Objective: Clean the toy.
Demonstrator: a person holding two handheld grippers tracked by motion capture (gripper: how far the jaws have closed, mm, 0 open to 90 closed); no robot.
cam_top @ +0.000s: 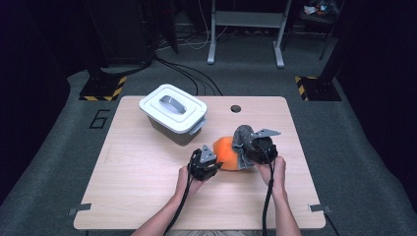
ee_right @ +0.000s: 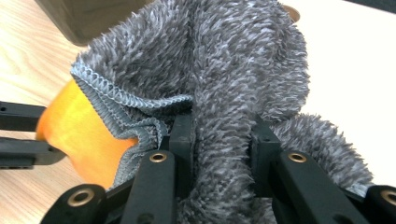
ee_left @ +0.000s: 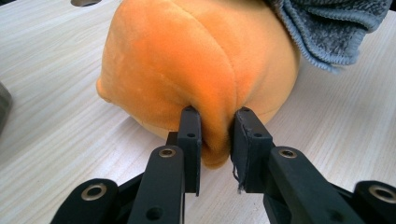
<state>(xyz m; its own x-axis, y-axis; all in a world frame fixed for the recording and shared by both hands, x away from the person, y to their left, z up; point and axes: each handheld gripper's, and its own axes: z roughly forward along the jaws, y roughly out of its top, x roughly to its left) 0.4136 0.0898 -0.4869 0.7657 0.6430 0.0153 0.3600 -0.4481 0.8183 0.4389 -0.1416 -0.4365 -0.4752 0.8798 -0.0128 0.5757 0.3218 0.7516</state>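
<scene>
- While the left gripper (ee_left: 215, 122) fingers pinch a soft fold of the orange plush toy (ee_left: 196, 65), it likely handles light and squashy.
- Right gripper (ee_right: 223, 128) fingers clamp the limp grey towel (ee_right: 224, 60) near the desk's (cam_top: 147, 167) middle.

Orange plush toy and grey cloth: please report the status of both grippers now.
Left gripper shut on orange plush toy. Right gripper shut on grey cloth, which lies over the toy. White-lidded box stands apart, not in the way.

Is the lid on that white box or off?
On. The white lid sits flat over the grey box, covering its top, handle upward.
</scene>
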